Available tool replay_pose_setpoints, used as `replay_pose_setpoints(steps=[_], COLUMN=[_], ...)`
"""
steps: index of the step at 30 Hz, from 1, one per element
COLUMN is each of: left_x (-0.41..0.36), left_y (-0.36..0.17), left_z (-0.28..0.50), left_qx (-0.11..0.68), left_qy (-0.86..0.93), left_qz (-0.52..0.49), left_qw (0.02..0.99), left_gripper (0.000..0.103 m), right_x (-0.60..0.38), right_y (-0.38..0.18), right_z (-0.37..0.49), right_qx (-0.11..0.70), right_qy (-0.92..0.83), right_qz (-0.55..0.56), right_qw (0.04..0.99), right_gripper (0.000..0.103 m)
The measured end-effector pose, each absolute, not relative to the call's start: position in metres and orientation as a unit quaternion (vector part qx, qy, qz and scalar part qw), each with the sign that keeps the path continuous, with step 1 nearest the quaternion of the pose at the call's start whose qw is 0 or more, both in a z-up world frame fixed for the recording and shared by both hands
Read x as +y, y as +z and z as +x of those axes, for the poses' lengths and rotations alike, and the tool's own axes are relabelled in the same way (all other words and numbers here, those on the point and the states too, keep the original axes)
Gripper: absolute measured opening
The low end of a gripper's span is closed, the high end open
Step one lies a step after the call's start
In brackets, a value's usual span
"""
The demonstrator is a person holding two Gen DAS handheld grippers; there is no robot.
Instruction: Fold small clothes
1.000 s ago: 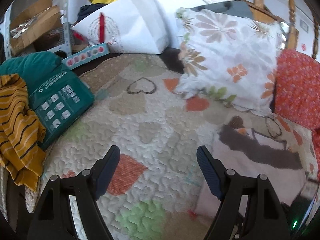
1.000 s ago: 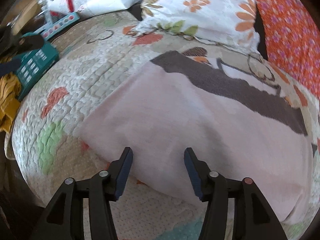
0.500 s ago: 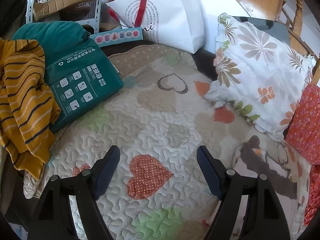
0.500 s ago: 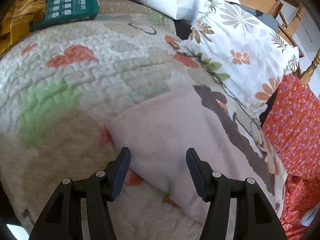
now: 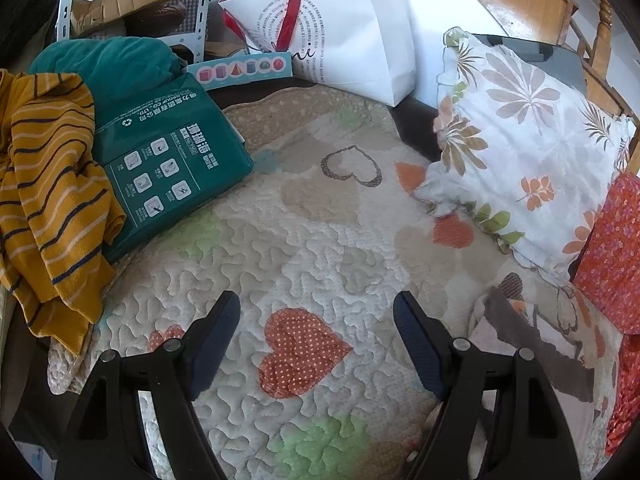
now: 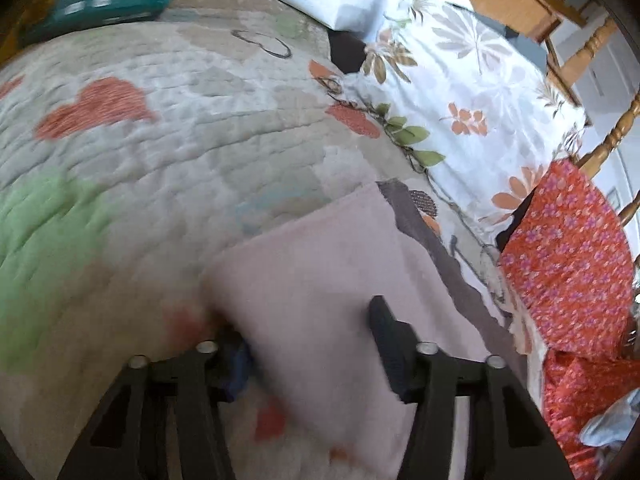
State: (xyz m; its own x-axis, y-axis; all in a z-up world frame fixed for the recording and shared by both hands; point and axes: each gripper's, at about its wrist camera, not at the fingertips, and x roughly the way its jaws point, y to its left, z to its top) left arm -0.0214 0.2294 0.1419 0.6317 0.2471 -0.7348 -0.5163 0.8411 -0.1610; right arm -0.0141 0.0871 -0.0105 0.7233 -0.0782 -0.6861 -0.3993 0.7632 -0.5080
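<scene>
A pale pink folded garment (image 6: 320, 280) with a dark brown band (image 6: 452, 276) lies on the heart-patterned quilt (image 6: 168, 152). My right gripper (image 6: 308, 344) is open and straddles the garment's near left corner: the left finger is tucked under the cloth edge, the right finger lies over the cloth. The view is blurred. My left gripper (image 5: 316, 340) is open and empty above an orange heart on the quilt (image 5: 320, 240). The garment's brown band (image 5: 532, 340) shows at its lower right.
A yellow striped garment (image 5: 48, 200) hangs at the far left over a green box (image 5: 168, 160). A floral pillow (image 5: 528, 152), an orange floral cloth (image 5: 612, 256), a white paper bag (image 5: 344, 36) and wooden chairs (image 6: 568, 8) line the back and right.
My right gripper has dropped to the pink garment's near corner, its left finger now slipping under the edge. My left gripper has swung left and away; the garment now sits at its far right.
</scene>
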Motion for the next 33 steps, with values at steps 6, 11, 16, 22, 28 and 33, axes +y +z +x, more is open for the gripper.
replay_pose_setpoints(steps=[6, 11, 16, 22, 28, 33], left_x=[0.219, 0.196, 0.161, 0.100, 0.032, -0.023], left_y=[0.142, 0.140, 0.132, 0.118, 0.104, 0.096], left_z=[-0.019, -0.015, -0.008, 0.003, 0.009, 0.010], left_qx=[0.371, 0.378, 0.394, 0.423, 0.451, 0.464], left_qy=[0.207, 0.192, 0.162, 0.105, 0.040, -0.004], left_qz=[-0.173, -0.155, -0.137, -0.111, -0.088, -0.048], left_qw=[0.889, 0.892, 0.894, 0.893, 0.887, 0.885], left_gripper=[0.078, 0.078, 0.078, 0.078, 0.078, 0.078], right_x=[0.062, -0.031, -0.164, -0.290, -0.335, -0.343], right_y=[0.008, 0.066, 0.103, 0.053, 0.022, 0.028], right_z=[0.015, 0.019, -0.003, -0.046, -0.062, -0.069], right_qx=[0.406, 0.396, 0.379, 0.444, 0.475, 0.492], right_qy=[0.120, 0.093, 0.024, -0.071, -0.031, -0.027], right_qz=[-0.225, -0.075, 0.053, 0.117, 0.208, 0.188], right_qw=[0.877, 0.911, 0.924, 0.886, 0.854, 0.850], right_gripper=[0.014, 0.013, 0.013, 0.013, 0.016, 0.021])
